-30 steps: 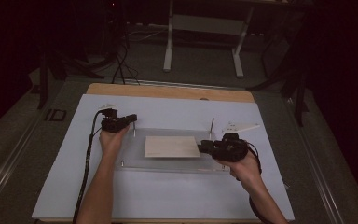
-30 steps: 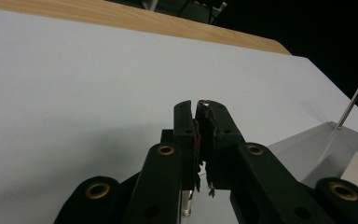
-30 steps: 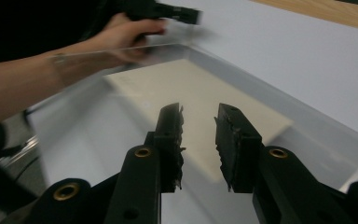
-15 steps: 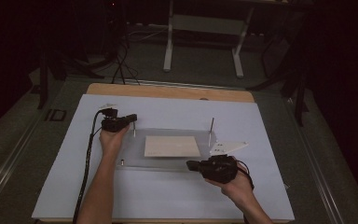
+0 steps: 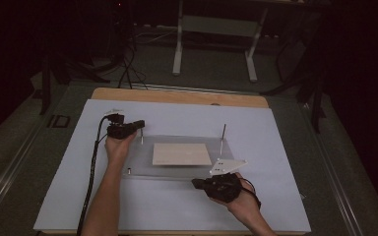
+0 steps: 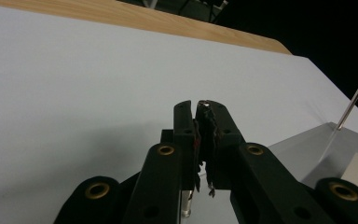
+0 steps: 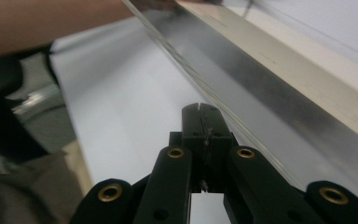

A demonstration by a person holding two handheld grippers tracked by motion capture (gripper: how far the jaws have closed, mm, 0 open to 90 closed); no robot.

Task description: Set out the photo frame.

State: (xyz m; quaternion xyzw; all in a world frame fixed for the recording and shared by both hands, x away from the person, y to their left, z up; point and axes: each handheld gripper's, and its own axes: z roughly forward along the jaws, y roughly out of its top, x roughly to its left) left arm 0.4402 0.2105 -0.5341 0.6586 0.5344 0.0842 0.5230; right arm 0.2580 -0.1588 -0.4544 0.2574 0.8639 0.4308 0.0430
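A clear plate (image 5: pixel 142 164) lies on the white sheet, with a beige board (image 5: pixel 181 154) on its middle. Thin metal pins stand at its far left corner (image 5: pixel 141 137) and far right corner (image 5: pixel 223 132). My left gripper (image 5: pixel 140 123) hovers over the left pin, its jaws shut (image 6: pixel 198 106); a metal stub (image 6: pixel 186 207) shows just beneath them, and I cannot tell whether they touch. My right gripper (image 5: pixel 195 183) rests low in front of the plate's near edge, pointing left. Its jaws are shut (image 7: pixel 200 108) with nothing between them, beside the plate's edge (image 7: pixel 261 93).
The white sheet (image 5: pixel 177 211) covers a wooden tabletop whose far edge (image 5: pixel 177 96) shows. A small bolt (image 5: pixel 128 171) sits at the plate's near left corner. The far right pin (image 6: pixel 349 108) rises beyond the left jaws. A forearm (image 7: pixel 51 23) crosses the right gripper view.
My right hand has moved from beside the plate's right edge toward the person and leftward, down to the sheet in front of the plate. The left hand has stayed put.
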